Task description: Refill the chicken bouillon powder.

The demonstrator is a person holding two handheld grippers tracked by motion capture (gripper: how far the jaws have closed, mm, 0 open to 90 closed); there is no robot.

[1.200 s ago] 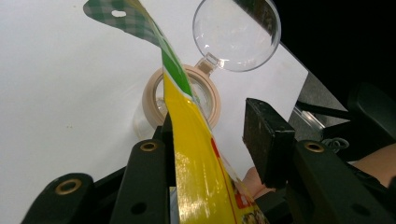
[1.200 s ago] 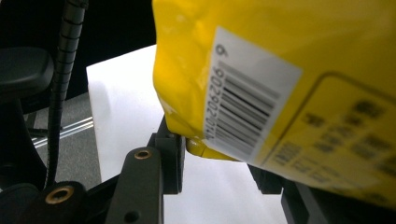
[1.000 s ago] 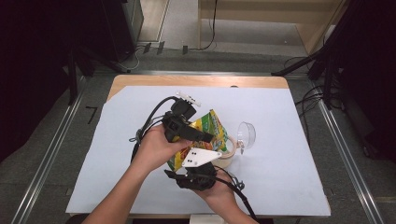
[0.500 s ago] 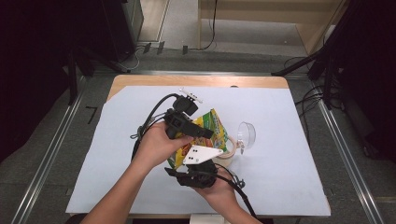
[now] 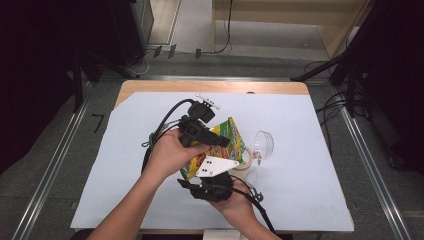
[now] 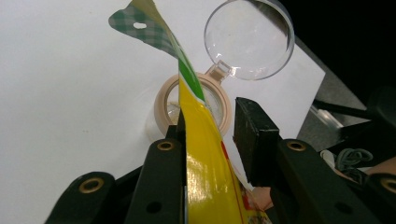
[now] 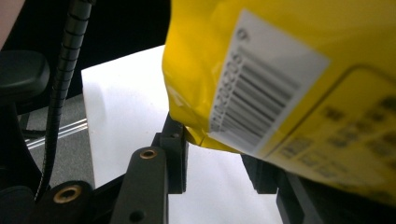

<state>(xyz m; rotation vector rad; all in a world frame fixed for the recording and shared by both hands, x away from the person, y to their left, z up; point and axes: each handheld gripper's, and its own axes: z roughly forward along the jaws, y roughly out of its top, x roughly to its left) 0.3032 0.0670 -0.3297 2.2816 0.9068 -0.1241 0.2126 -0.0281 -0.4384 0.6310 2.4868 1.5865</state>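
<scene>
Yellow snack bag [image 7: 289, 74], barcode label [image 7: 261, 88]

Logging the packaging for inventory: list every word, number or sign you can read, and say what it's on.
Barcode label on the yellow bag: digits run beside the bars, too blurred to read.
Boxed print on the bag: blurred, unreadable.
Bag front in the high view: coloured printing, too small to read.
Nothing can be quoted.
</scene>
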